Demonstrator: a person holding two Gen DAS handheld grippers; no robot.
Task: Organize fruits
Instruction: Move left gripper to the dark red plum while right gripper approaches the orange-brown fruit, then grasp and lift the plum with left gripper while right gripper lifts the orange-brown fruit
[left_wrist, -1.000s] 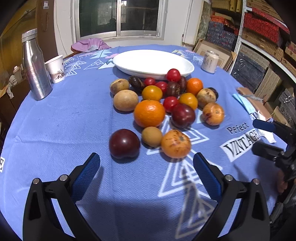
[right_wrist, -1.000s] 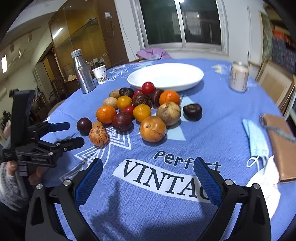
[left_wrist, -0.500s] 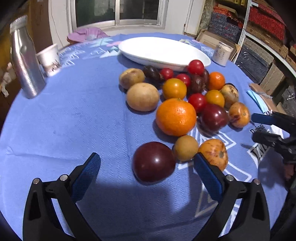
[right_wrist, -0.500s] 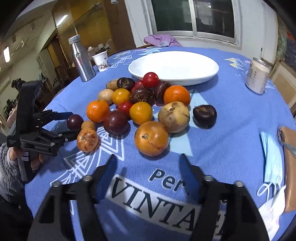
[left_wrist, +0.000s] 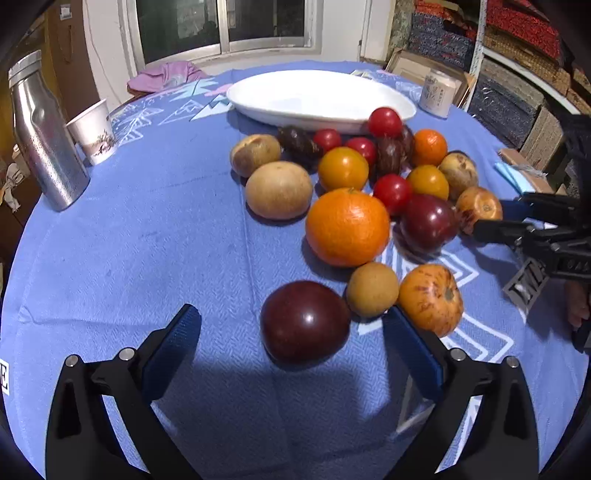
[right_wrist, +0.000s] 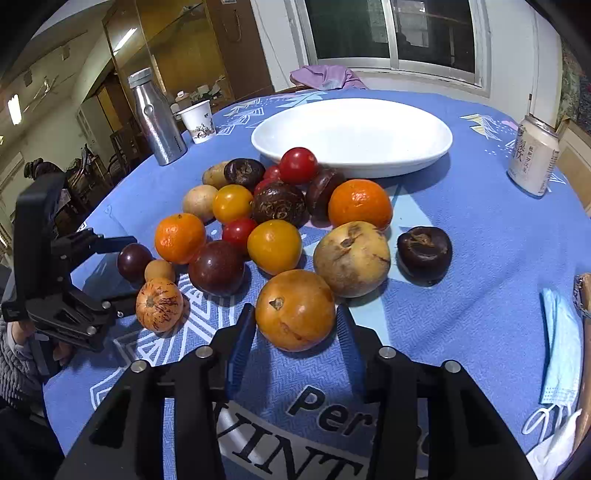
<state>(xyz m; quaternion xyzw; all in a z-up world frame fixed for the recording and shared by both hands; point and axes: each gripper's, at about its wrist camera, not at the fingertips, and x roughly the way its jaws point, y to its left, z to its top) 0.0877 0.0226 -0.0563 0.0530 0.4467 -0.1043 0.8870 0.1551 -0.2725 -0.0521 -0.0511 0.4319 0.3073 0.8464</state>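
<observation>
Several fruits lie in a pile on the blue cloth in front of an empty white oval dish (left_wrist: 317, 98) (right_wrist: 351, 133). My left gripper (left_wrist: 291, 332) is open, its pads either side of a dark red plum (left_wrist: 304, 321), not touching it. My right gripper (right_wrist: 295, 325) has narrowed around an orange-brown persimmon (right_wrist: 295, 308); its pads stand close beside the fruit, which rests on the cloth. The right gripper also shows in the left wrist view (left_wrist: 517, 221), and the left gripper shows in the right wrist view (right_wrist: 99, 273).
A steel bottle (left_wrist: 44, 136) and a paper cup (left_wrist: 94, 133) stand at the left. A drink can (right_wrist: 533, 155) stands right of the dish. A blue face mask (right_wrist: 561, 347) and a brown pouch lie at the right edge.
Both grippers moved forward toward the pile. The left one now straddles the plum. The right one narrowed from wide open around the persimmon.
</observation>
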